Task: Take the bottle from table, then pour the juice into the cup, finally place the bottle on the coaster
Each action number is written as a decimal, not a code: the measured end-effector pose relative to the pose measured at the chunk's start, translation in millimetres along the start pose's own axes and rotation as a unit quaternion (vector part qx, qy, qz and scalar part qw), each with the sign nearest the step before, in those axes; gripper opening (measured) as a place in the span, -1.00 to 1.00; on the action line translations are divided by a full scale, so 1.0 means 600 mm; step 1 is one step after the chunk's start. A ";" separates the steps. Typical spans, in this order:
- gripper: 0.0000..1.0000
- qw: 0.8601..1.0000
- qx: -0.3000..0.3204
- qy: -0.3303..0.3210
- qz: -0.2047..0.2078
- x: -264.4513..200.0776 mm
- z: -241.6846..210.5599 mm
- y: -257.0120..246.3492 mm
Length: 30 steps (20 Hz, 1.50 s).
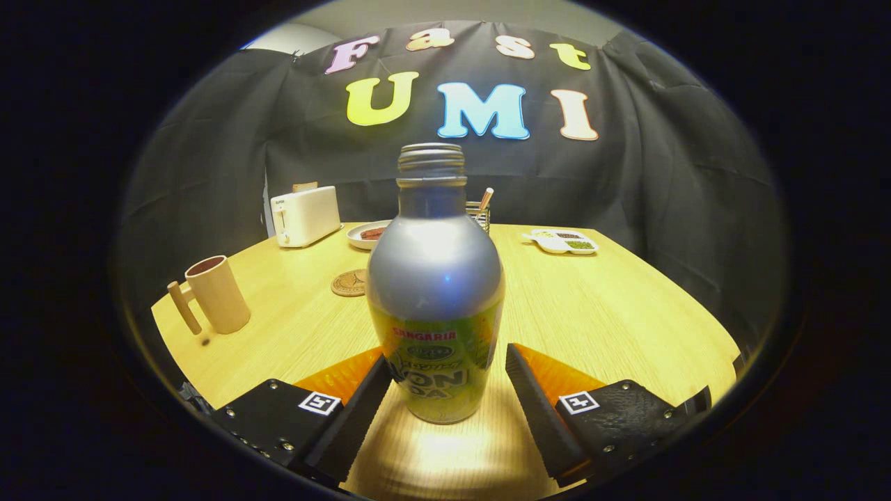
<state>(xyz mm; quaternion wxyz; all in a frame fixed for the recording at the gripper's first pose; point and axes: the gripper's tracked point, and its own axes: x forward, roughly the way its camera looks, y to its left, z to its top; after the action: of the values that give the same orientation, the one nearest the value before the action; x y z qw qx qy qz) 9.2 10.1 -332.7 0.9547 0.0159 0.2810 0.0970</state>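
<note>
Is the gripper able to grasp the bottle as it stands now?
Probably yes. The bottle stands upright between the open fingers of the gripper, with a gap on each side and nothing between; closing them should grip it.

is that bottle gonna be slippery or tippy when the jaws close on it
Probably somewhat slippery: the bottle has a smooth, glossy rounded body. It may tip if nudged high, being tall on a narrow base. Its cap is off, so tilting could spill whatever is inside. The gripper is open, jaws either side of the lower body; the left looks close to touching, the right stands clear.
</note>
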 end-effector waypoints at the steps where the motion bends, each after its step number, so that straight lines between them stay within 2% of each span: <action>1: 0.97 1.000 -0.001 0.000 0.001 -0.001 0.000 0.002; 3: 0.87 1.000 -0.003 -0.002 0.005 0.002 0.002 0.008; 5: 0.64 1.000 -0.005 0.004 -0.001 0.005 0.004 0.006; 10: 0.47 1.000 -0.009 0.025 0.000 0.008 0.009 0.011; 15: 0.47 0.999 -0.037 0.031 0.010 -0.001 0.027 0.029; 22: 0.47 0.994 -0.109 0.019 0.014 -0.006 0.086 0.058; 30: 0.47 0.981 -0.189 0.014 0.031 0.000 0.130 0.118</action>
<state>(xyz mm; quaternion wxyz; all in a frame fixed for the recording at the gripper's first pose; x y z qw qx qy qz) 38.8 81.3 -260.7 0.9330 -0.1574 0.2701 0.1783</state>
